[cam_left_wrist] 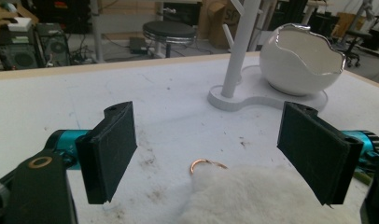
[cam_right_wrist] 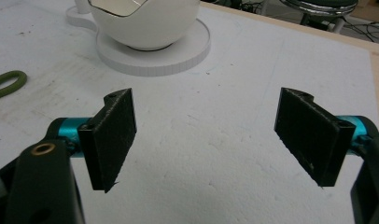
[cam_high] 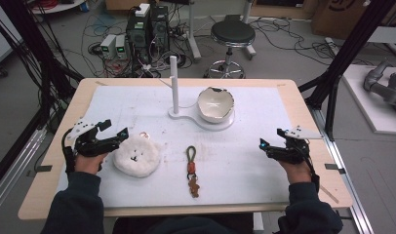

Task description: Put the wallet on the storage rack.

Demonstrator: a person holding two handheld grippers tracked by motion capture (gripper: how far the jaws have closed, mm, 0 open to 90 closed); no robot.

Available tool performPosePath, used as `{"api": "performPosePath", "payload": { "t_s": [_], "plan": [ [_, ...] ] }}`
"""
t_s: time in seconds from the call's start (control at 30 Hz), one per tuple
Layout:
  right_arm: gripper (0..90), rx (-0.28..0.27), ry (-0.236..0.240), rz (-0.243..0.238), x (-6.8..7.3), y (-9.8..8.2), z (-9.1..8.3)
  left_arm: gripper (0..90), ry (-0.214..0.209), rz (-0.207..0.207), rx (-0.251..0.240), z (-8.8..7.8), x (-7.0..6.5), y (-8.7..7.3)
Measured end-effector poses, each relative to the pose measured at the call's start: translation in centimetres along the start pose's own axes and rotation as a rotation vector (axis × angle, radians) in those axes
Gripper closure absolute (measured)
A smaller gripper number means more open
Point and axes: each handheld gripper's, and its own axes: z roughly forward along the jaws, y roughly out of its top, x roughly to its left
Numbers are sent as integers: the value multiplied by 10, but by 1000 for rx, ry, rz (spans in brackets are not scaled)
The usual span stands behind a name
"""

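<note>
A fluffy white plush keychain (cam_high: 136, 155) with a small face lies on the white mat at the left, its copper ring (cam_left_wrist: 206, 164) resting on the mat. My left gripper (cam_high: 114, 130) is open just left of it, jaws spread wide on either side of the plush's near edge (cam_left_wrist: 253, 196). A keychain with an olive-green loop (cam_high: 191, 153) and a brown charm (cam_high: 193, 185) lies at the mat's middle. My right gripper (cam_high: 270, 144) hovers open over bare mat at the right, nothing between its jaws (cam_right_wrist: 206, 140).
A white stand with an upright post (cam_high: 174, 83) and an eggshell-shaped white bowl (cam_high: 215, 104) on its base sits at the back centre. Beyond the table are a stool (cam_high: 232, 34), computer boxes and cables. The green loop's end (cam_right_wrist: 8, 83) lies left of the right gripper.
</note>
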Motion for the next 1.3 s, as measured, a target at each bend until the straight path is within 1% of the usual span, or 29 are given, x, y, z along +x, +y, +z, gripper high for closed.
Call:
{"api": "performPosePath", "payload": {
  "t_s": [0.13, 0.23, 0.33, 0.4, 0.43, 0.47, 0.53, 0.57, 0.6, 0.63, 0.67, 0.73, 0.77, 0.8, 0.83, 0.87, 0.9, 0.93, 0.97, 1.0, 1.03, 1.07, 1.1, 1.13, 1.17, 1.2, 1.23, 1.27, 1.3],
  "plan": [
    [210, 6, 8, -6, 5, 1, 1, 193, 1, 18, 65, 0, -1, -4],
    [211, 9, 15, -12, 8, 1, 3, 193, -2, -5, 123, 5, 1, -7],
    [211, 16, 16, -11, 8, 1, 4, 193, 5, -28, 205, 13, 2, -12],
    [211, 18, 18, -7, 8, 1, 5, 193, 12, -27, 260, 18, 1, -16],
    [211, 18, 22, -10, 7, 1, 6, 194, 14, -24, 311, 21, 1, -19],
    [211, 18, 22, -10, 7, 1, 6, 204, 14, -24, 311, 21, 1, -19],
    [212, 24, 23, -11, 8, 1, 7, 250, 0, -23, 361, 23, 1, -22],
    [212, 24, 23, -11, 8, 1, 7, 250, -6, -18, 389, 24, 0, -23],
    [212, 26, 28, -15, 9, 1, 8, 274, -22, -8, 423, 25, 0, -25],
    [212, 28, 31, -14, 10, 1, 9, 296, -22, -8, 423, 25, 0, -25],
    [213, 31, 34, -17, 11, 1, 9, 324, -42, -31, 438, 26, 0, -27],
    [214, 32, 41, -23, 12, 1, 10, 372, -51, -38, 451, 27, 0, -27],
    [214, 32, 41, -23, 12, 1, 10, 372, -49, -43, 459, 27, 0, -28],
    [214, 35, 43, -27, 13, 1, 10, 454, -53, -54, 463, 27, 1, -28],
    [214, 37, 44, -29, 13, 1, 11, 548, -52, -65, 457, 25, 1, -26],
    [214, 37, 44, -29, 13, 1, 11, 665, -52, -65, 457, 25, 1, -26],
    [214, 38, 49, -29, 14, 1, 12, 733, -61, -76, 437, 23, 2, -24],
    [214, 38, 49, -29, 14, 1, 12, 733, -76, -90, 419, 21, 3, -23],
    [214, 41, 54, -33, 15, 1, 12, 764, -88, -96, 398, 19, 4, -21],
    [214, 44, 58, -34, 16, 2, 13, 772, -106, -121, 333, 16, 4, -18],
    [214, 44, 58, -34, 16, 2, 13, 775, -106, -121, 333, 16, 4, -18],
    [214, 41, 60, -40, 16, 2, 14, 775, -118, -129, 282, 13, 4, -14],
    [214, 41, 76, -27, 19, 3, 15, 780, -126, -130, 248, 12, 3, -11],
    [214, 39, 87, -28, 20, 4, 15, 781, -139, -125, 159, 8, -1, -4],
    [214, 35, 98, -30, 22, 5, 16, 782, -140, -115, 125, 7, -3, -1],
    [214, 31, 112, -30, 25, 6, 17, 782, -140, -115, 125, 7, -3, -1],
    [214, 32, 128, -29, 28, 7, 19, 782, -143, -111, 93, 6, -5, 1],
    [215, 33, 149, -27, 32, 9, 21, 782, -150, -108, 40, 6, -10, 4],
    [239, 38, 167, -29, 35, 11, 23, 782, -155, -100, 22, 6, -13, 5]
  ]
}}
